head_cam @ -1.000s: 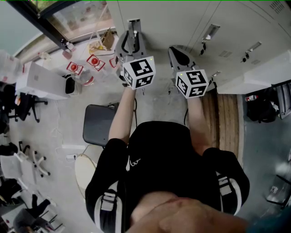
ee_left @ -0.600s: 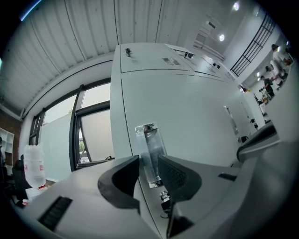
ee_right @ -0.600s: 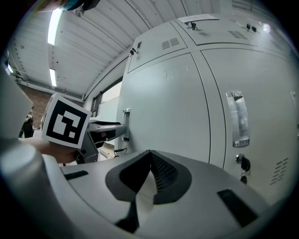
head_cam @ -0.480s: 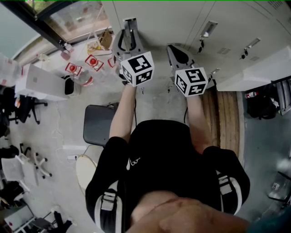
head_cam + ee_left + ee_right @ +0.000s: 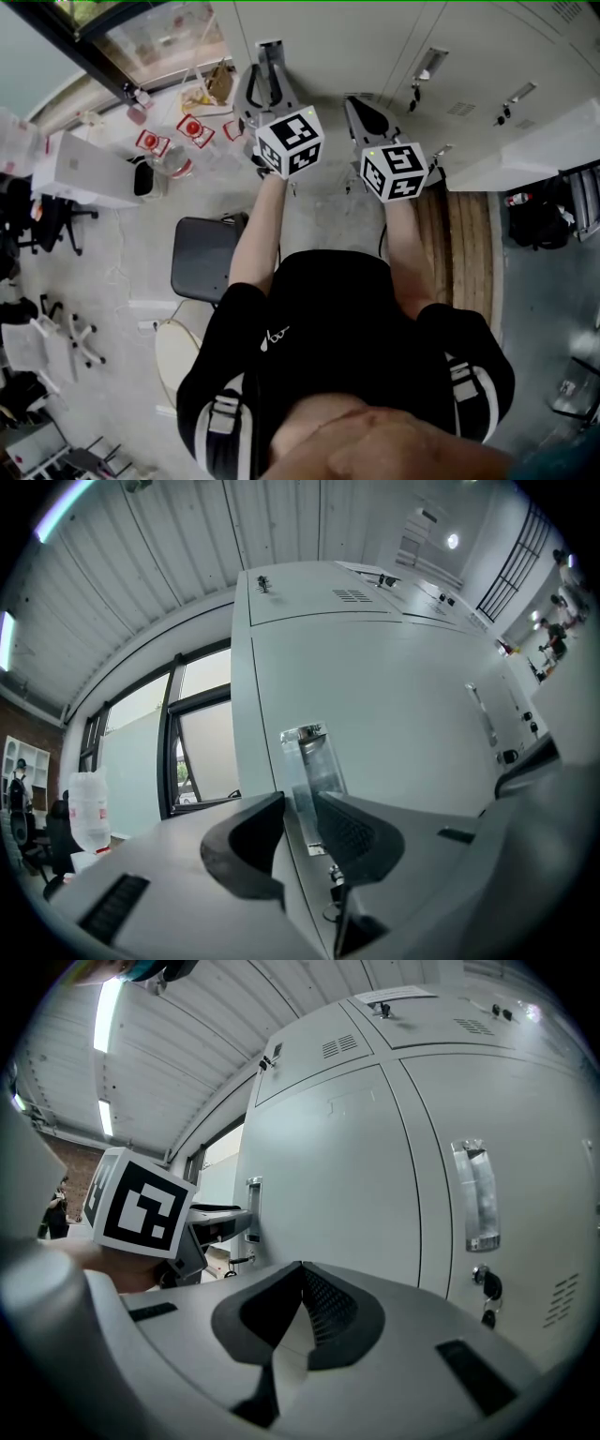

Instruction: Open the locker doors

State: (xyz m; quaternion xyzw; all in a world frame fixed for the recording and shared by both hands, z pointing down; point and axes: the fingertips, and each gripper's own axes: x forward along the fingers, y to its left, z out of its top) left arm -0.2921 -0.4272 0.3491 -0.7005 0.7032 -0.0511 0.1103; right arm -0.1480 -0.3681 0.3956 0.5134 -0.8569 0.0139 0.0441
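The locker door (image 5: 403,696) being worked is the end one by the window, shut flush. Its chrome handle (image 5: 311,752) sits at 12 o'clock from the left claw (image 5: 298,808), which is clamped on it with a pad on either side of the strip. The handle's near the door's 9 o'clock edge, so I'd guess the hinges are on the 3 o'clock side. Pull straight back, then let the wrist follow the swing instead of yanking, or the pads will probably slip off that smooth metal. There's a key (image 5: 334,876) hanging at 6 o'clock of the handle, and I can't tell if it's locked. The right claw (image 5: 302,1269) is pinched together on nothing, parked at 3 o'clock of the left one, likely right in the door's path, so I'd move it. The neighbouring door (image 5: 525,1147) at its 2 o'clock is shut too, so no idea what's inside any locker. The red-topped tubs (image 5: 194,127) on the floor are too small to read.
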